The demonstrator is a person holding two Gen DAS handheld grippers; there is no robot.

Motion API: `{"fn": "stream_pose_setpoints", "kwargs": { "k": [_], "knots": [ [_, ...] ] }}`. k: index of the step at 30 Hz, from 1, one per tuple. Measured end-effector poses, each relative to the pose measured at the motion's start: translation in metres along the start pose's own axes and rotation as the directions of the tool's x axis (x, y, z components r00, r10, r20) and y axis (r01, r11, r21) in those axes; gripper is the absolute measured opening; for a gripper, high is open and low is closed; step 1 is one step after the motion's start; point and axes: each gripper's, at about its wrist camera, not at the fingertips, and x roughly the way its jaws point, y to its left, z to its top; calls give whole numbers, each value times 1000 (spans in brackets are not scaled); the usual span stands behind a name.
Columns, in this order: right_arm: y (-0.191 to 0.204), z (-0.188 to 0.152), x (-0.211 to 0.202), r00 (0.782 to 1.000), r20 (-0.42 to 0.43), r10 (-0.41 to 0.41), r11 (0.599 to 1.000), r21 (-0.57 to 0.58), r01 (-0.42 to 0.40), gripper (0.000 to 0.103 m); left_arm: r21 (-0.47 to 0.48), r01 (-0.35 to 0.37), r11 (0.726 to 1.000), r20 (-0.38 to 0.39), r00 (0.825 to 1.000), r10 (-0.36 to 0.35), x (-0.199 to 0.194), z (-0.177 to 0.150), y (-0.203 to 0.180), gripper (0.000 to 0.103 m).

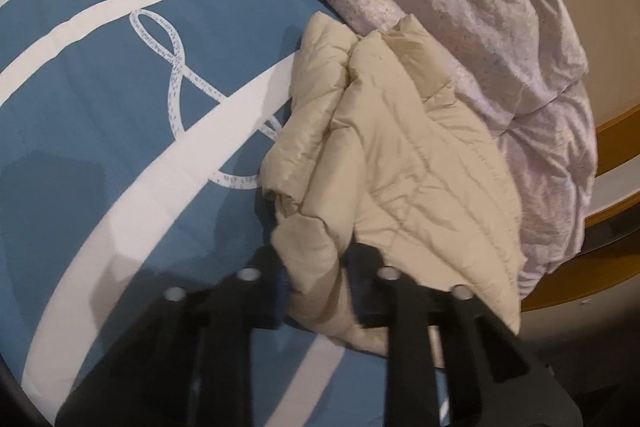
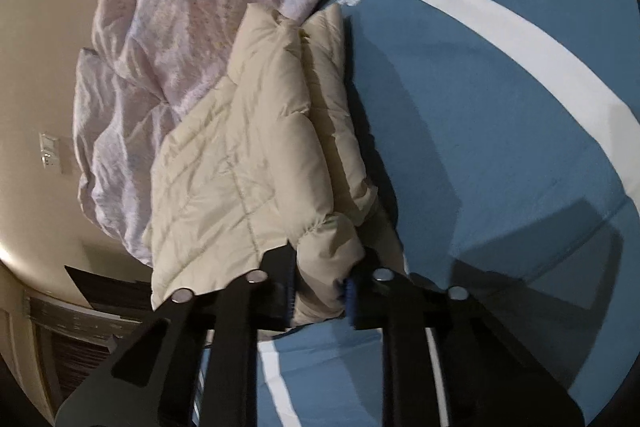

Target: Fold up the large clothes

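Bedspread (image 1: 100, 107), jacket (image 1: 400, 167) between tongs (image 1: 316, 291)

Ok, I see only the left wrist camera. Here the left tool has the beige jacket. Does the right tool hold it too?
Observer: Yes. The right tool is shut on a puffy fold at the near edge of the jacket.
Operator: What is beyond the jacket on that side?
Observer: A beige wall with a wall switch on it.
Operator: And anything lower down there?
Observer: A dark slatted unit stands low against that wall. I cannot tell what it is.
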Motion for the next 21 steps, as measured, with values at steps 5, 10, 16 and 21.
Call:
{"fn": "stream_pose_setpoints", "kwargs": {
  "k": [5, 10, 16, 21],
  "knots": [
    [17, -10, -15, 999, 18, 46, 998, -34, -46, 12, 10, 26, 1000, 35, 999, -26, -23, 6, 2, 12],
    [24, -32, -21, 998, -10, 62, 996, -69, -63, 12, 24, 29, 999, 54, 998, -30, -52, 8, 17, 12],
    [20, -68, -23, 996, -58, 71, 993, -88, -76, 12, 18, 33, 999, 51, 998, -34, -77, 3, 46, 12],
    [21, -94, -28, 994, -83, 68, 991, -111, -77, 12, 24, 35, 999, 51, 998, -36, -95, -3, 67, 12]
  ]
}}
